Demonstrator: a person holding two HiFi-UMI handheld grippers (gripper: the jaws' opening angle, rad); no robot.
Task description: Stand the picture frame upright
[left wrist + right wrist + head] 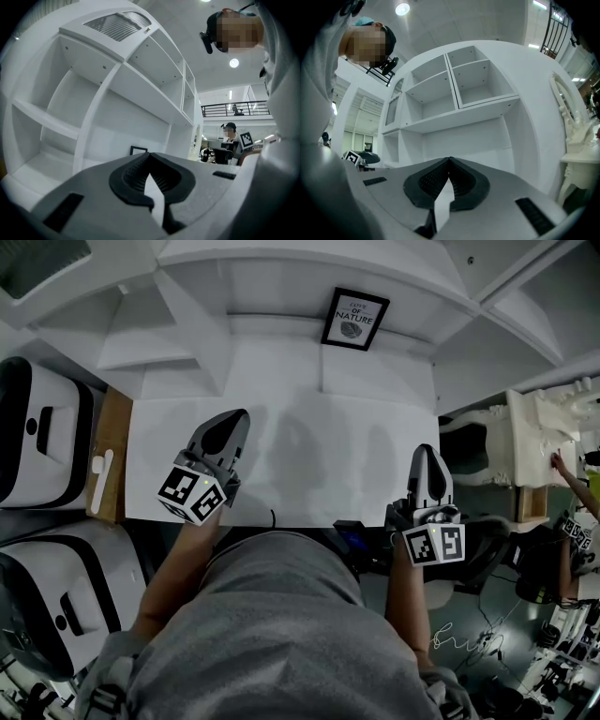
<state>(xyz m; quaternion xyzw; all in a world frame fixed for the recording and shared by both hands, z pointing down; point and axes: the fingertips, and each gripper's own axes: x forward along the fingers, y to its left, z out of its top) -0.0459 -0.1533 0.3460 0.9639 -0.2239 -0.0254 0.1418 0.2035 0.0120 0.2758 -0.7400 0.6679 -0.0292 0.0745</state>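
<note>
The picture frame (355, 320) is seen standing at the far edge of the white desk (309, 427), a little right of centre, set against the back panel of the shelf unit (187, 343). Its face (black border, pale mat with print) is turned toward the near side. The left gripper (228, 427) is held over the near left of the desk, jaws pressed together with nothing between them. The right gripper (427, 460) is held at the near right corner, likewise closed and empty. Both are placed well apart from the frame.

The left gripper (150, 158) hides the lower part of the picture frame (138, 150).
</note>
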